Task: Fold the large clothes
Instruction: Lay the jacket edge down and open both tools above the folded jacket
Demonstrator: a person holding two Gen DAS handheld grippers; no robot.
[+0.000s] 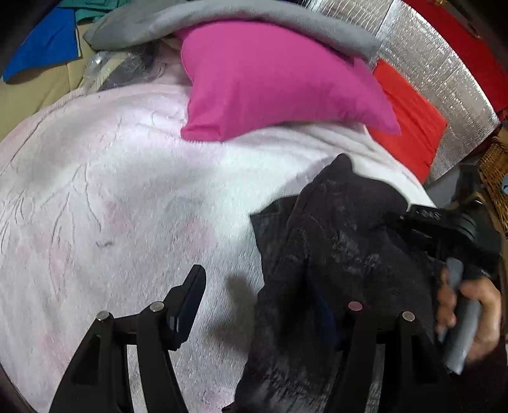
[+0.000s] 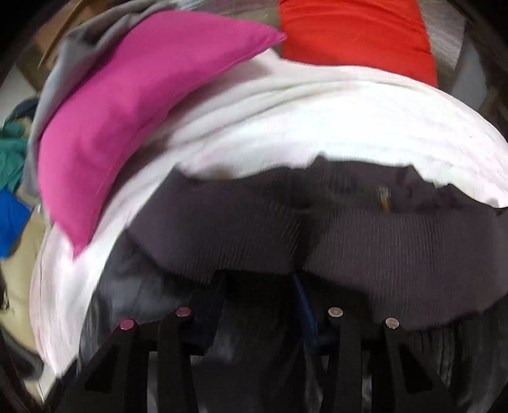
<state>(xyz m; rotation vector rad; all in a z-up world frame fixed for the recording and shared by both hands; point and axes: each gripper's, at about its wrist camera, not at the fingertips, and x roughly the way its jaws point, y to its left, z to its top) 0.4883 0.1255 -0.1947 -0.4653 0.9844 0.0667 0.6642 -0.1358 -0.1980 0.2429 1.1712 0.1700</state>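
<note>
dark garment (image 1: 333, 254) | charcoal, ribbed, lint-flecked | bunched, partly lifted | over pale blanket (image 1: 111, 190)

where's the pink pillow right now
The pink pillow lies at the far end of the pale blanket, tucked under a grey cloth, with a red cushion to its right. In the right wrist view it sits upper left.

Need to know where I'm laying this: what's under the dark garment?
The pale pink blanket lies under the dark garment and spreads around it. Whatever is beneath the blanket is covered.
</note>
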